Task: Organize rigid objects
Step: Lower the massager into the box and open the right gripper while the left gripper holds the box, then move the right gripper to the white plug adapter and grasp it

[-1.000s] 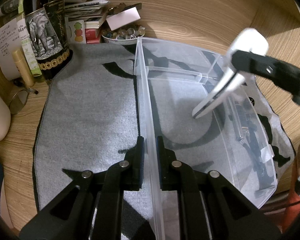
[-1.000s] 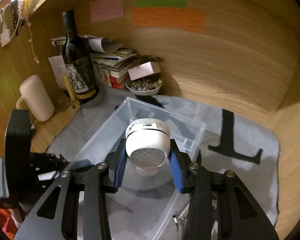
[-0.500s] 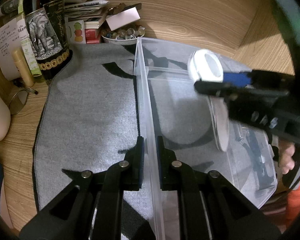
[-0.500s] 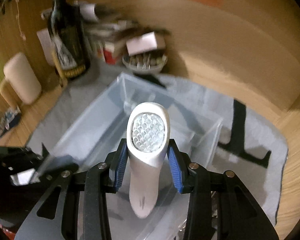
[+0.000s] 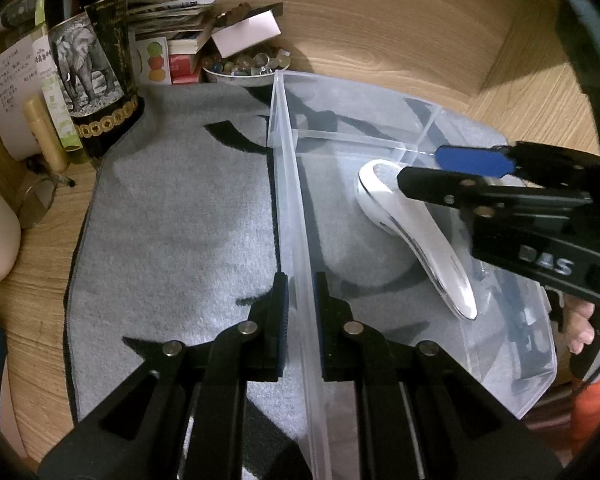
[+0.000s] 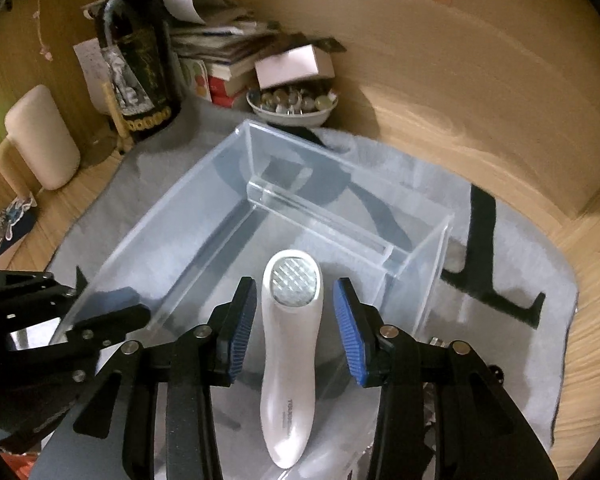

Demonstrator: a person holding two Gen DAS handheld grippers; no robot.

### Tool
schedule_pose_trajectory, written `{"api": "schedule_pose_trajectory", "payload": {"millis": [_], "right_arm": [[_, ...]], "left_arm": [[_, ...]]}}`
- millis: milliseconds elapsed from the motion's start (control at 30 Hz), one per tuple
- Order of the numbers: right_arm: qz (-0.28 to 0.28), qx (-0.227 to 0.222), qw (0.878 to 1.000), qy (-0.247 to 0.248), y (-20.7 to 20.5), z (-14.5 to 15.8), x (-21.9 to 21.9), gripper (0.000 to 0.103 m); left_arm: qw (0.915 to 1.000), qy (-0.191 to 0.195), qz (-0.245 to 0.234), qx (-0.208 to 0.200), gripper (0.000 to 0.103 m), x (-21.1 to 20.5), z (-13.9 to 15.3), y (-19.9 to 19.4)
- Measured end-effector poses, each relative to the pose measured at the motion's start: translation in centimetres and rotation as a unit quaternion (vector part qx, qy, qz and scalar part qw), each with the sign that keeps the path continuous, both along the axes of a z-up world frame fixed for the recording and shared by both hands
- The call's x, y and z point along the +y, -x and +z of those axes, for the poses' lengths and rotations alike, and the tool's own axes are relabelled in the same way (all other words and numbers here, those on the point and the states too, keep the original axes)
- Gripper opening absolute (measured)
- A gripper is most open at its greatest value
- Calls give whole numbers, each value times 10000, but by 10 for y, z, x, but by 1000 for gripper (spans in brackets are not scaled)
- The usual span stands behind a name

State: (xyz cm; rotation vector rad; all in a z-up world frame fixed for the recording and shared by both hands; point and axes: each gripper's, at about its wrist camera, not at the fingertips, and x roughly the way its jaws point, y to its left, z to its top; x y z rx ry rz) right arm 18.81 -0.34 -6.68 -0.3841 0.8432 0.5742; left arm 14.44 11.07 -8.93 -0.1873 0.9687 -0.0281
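A white handheld device (image 6: 290, 352) with a faceted round head lies in the big compartment of the clear plastic bin (image 6: 220, 184). My right gripper (image 6: 296, 328) hovers over it with its jaws opening; the blue pads (image 6: 348, 332) stand apart from the device on both sides. In the left wrist view the white device (image 5: 416, 236) rests on the bin floor under the right gripper (image 5: 452, 172). My left gripper (image 5: 301, 320) is shut on the bin's left wall (image 5: 292, 208), one finger on each side of it.
The bin sits on a grey mat (image 5: 172, 220) on a wooden desk. A dark wine bottle (image 5: 96, 60), stacked books (image 5: 176, 44) and a bowl of marbles (image 5: 244, 66) stand at the back left. A cream mug (image 6: 40, 140) stands left. A divider (image 6: 320, 212) crosses the bin's far end.
My right gripper lowered the white device into the bin and its pads have come off it. The device now lies on the bin floor. The left gripper kept still.
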Motion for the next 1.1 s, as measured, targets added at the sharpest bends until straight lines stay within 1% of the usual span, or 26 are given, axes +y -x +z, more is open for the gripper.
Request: {"api": "schedule_pose_trajectory", "payload": {"millis": [33,100,200,300,433,533,700,867,1100], "right_arm": [[17,-35,10000,-45,1,2,-1,49],[19,-171,9997,-176,6,9,-4,59],[22,-372,9988,-325,14,19,-8,64],[-59,-600,9972,-448,23,30,-17,73],[-224,-918,9938,-587,36,43,-35,78],[-449,-1168,9901,-636,45,52,-54,81],[-873,-1443,9840,-579,55,55,-88,82],[-1281,-1359,9813,-462,64,39,-119,83],[-1753,-763,9807,-421,68,-1,-152,83]], "left_arm": [[10000,3,3,3,12,0,0,-1],[10000,1,5,7,12,0,0,-1],[10000,1,8,15,12,0,0,-2],[10000,6,10,21,12,0,-1,-2],[10000,-8,-4,19,12,1,-1,-1],[10000,-22,-6,21,12,1,-1,-1],[10000,-22,-4,21,12,1,-1,0],[10000,-31,4,26,12,-1,-1,0],[9999,-99,-1,31,12,-3,0,2]]}}
